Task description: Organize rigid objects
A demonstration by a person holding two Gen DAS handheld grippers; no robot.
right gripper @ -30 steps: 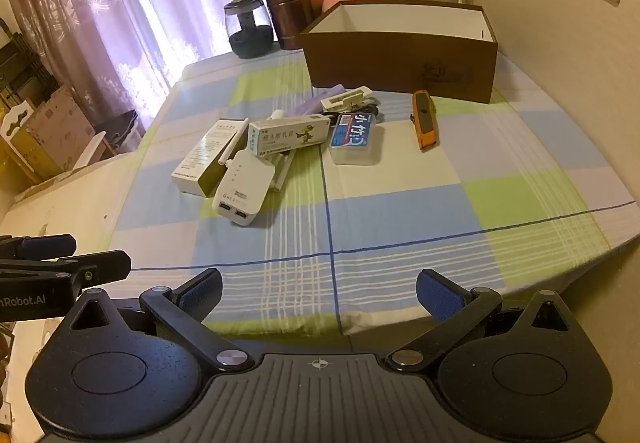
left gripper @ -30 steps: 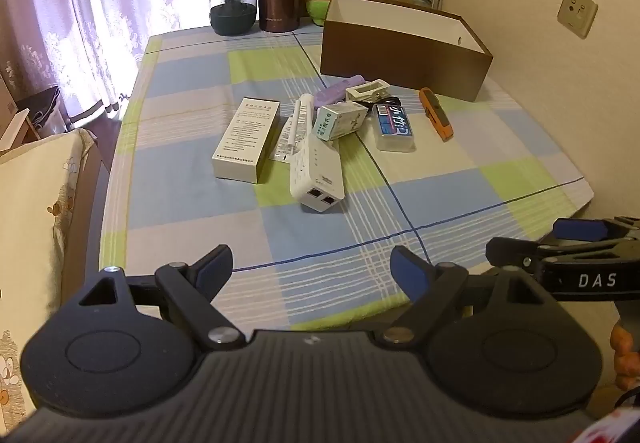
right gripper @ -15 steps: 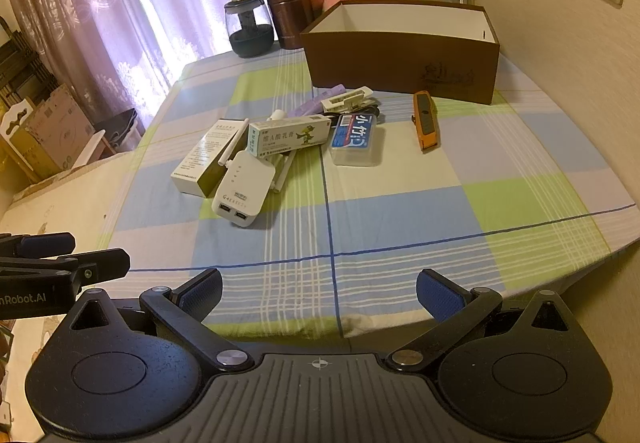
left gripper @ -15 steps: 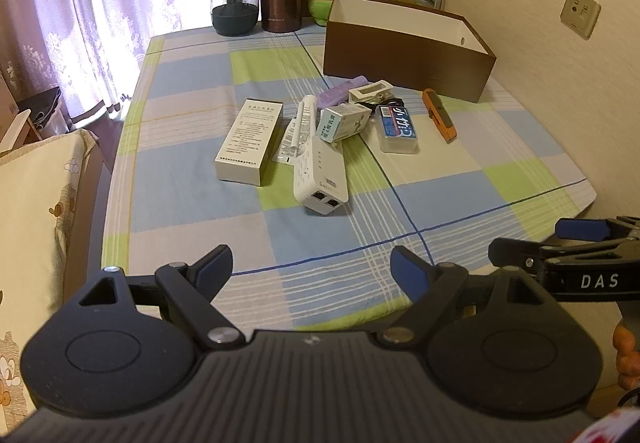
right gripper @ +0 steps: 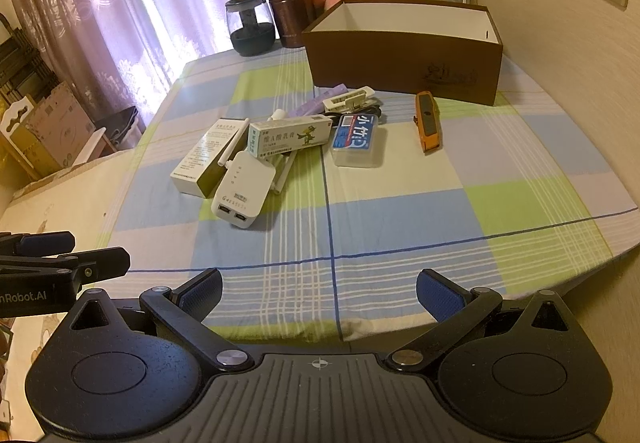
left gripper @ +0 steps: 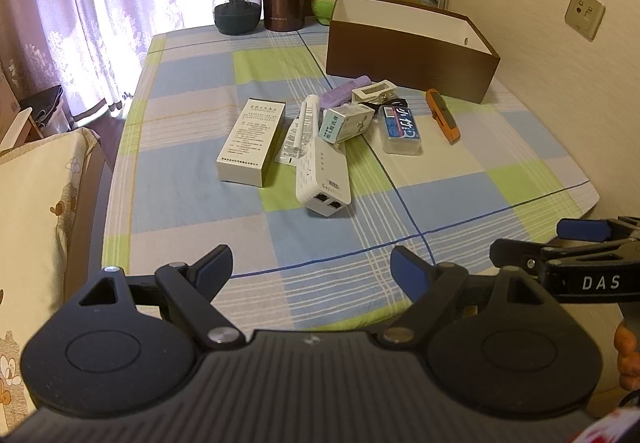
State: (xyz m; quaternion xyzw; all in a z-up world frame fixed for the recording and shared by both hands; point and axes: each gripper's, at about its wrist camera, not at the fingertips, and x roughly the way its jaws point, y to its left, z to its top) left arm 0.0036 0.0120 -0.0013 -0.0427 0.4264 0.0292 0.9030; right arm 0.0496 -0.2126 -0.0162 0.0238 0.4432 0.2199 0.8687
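Both the left gripper and right gripper hang at the near edge of the table, fingers spread wide and holding nothing, well apart from the clutter mid-table: white router, long white box, medicine carton, blue case and orange cutter. Behind these stands the open brown box, its floor hidden by its front wall; a purple item lies partly covered

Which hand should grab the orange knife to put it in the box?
Probably right. The orange knife lies on the right, near the box. Right gripper is open, empty.
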